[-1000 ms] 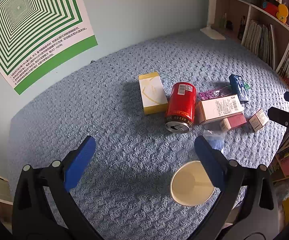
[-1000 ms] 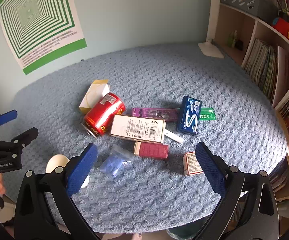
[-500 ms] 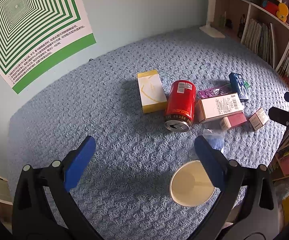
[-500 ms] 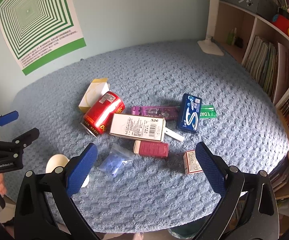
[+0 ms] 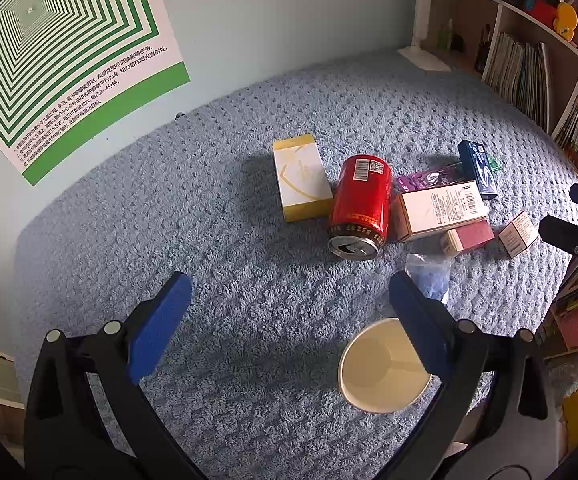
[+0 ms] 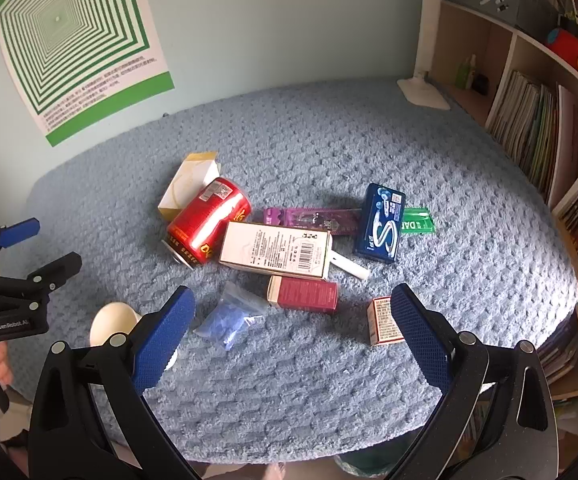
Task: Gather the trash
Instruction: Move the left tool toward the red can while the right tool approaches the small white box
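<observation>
Left gripper [image 5: 289, 312]: wide open, holding nothing. It hangs over the blue blanket [image 5: 209, 220], with the trash in front of it.
Right gripper [image 6: 293, 320]: wide open too, nothing in it. It hangs over the near edge of the blanket.
Paper cup [image 5: 383, 376]: stands open side up, near the edge of the blanket, just under the left gripper's right finger [image 5: 417, 328]. In the right view, the cup [image 6: 115, 322] is partly hidden behind that gripper's left finger [image 6: 165, 336].
Red can [image 5: 361, 204]: lies on its side, open end toward the left camera. It touches the yellow and white box [image 5: 299, 176] on one side and the long white box [image 5: 441, 208] on the other.
Little bag [image 6: 231, 316]: clear, with something blue inside — it lies between the cup and the dark red box [image 6: 303, 294].
Dark red box: flat on the blanket, just beside the long white box.
Small box [image 6: 381, 320]: red and white, off by itself, partly behind the right gripper's right finger.
Blue pack [image 6: 381, 222]: has a big S on it and lies on top of a green wrapper [image 6: 419, 220].
Purple wrapper [image 6: 309, 218]: long and thin, between the can and the blue pack.
White stick [image 6: 349, 266]: pokes out from under the long white box.
Around the blanket: a green striped poster [image 6: 77, 40] on the wall — and a shelf of books [image 6: 529, 120] at the right.
</observation>
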Tool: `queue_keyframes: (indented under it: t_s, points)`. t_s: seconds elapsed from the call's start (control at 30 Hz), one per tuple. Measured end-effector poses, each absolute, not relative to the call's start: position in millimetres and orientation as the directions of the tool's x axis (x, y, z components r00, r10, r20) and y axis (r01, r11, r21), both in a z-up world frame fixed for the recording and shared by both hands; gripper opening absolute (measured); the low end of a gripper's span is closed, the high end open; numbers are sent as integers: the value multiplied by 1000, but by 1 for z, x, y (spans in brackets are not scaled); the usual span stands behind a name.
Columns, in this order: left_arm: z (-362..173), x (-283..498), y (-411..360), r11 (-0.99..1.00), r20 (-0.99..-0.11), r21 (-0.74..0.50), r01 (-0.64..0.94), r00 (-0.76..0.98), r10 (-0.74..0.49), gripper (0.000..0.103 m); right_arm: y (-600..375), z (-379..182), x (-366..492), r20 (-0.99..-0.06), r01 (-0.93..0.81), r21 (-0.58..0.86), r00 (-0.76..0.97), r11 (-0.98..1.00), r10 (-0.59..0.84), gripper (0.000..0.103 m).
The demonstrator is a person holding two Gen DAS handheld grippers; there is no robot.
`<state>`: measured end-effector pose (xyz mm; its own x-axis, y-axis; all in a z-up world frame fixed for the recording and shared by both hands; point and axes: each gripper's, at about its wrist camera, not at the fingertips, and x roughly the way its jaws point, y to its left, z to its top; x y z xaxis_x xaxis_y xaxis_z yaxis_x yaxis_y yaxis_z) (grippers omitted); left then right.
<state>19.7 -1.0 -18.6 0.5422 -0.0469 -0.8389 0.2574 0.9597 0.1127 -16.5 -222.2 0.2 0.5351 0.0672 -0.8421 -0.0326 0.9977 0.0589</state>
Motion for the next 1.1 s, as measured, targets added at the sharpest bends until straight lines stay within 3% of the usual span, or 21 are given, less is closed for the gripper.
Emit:
queue_keyframes:
  t_s: [1.1]
  points:
    - [-27, 22, -4, 954, -856, 101, 282, 513, -60, 96, -222, -5, -17, -853, -43, 65, 516, 997, 78, 97]
